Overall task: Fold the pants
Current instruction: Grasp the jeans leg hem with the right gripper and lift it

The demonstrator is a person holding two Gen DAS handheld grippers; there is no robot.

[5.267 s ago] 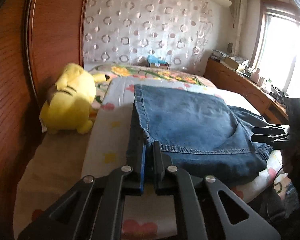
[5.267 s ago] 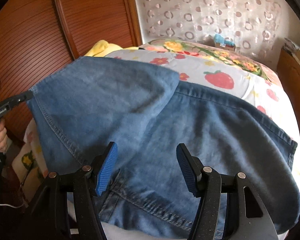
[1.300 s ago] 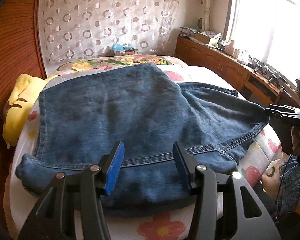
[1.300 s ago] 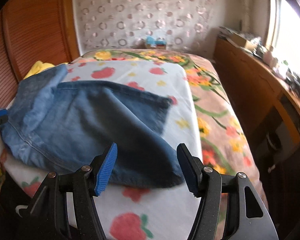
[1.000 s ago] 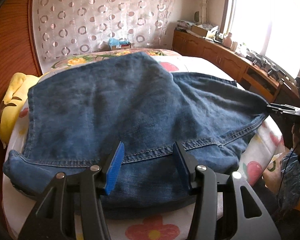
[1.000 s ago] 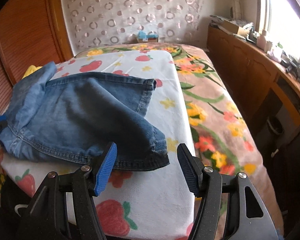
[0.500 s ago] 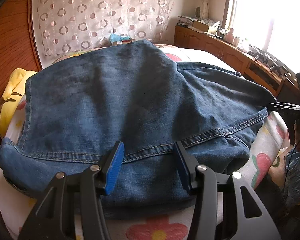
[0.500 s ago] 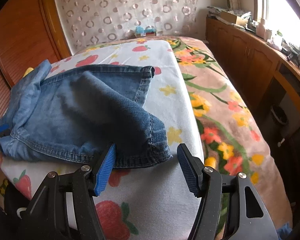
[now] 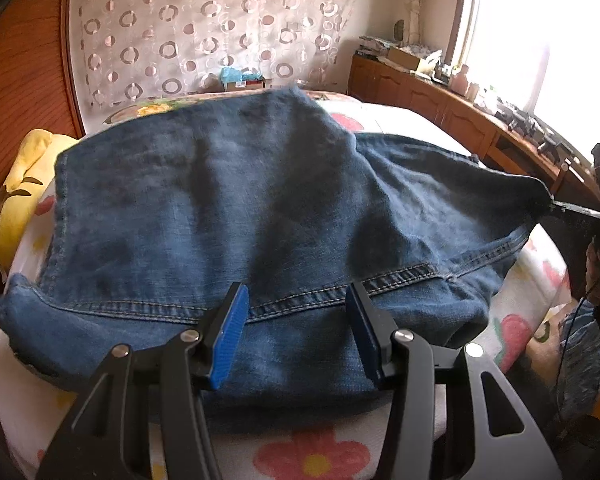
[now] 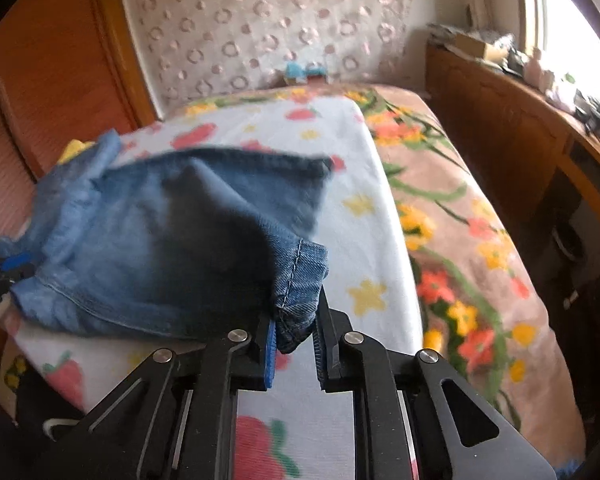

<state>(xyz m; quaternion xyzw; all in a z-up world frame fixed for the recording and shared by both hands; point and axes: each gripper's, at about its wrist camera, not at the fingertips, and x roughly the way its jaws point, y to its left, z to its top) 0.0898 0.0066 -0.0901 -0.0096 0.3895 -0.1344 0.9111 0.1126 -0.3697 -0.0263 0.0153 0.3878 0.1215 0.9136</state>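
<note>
Blue denim pants (image 9: pixel 260 208) lie partly folded on a white fruit-print towel (image 9: pixel 340 452) on the bed. My left gripper (image 9: pixel 296 328) is open, its blue pads (image 9: pixel 228 336) on either side of a stitched seam at the near edge. My right gripper (image 10: pixel 296 344) is shut on the pants' hem corner (image 10: pixel 300 280) and holds it a little above the towel (image 10: pixel 364 216). The right gripper also shows in the left wrist view (image 9: pixel 568 210), pinching the pants' right edge. The left gripper shows at the left edge of the right wrist view (image 10: pixel 8 268).
A yellow plush toy (image 9: pixel 20 184) lies at the bed's left beside a wooden wardrobe (image 9: pixel 20 80). A floral blanket (image 10: pixel 460 216) covers the bed's right part. A wooden sideboard (image 9: pixel 440 96) with clutter runs under the window. A circle-patterned curtain (image 9: pixel 212 28) hangs behind.
My right gripper has closed on the pants' hem corner and lifted it. My left gripper has stayed open and moved slightly closer to the pants' near edge.
</note>
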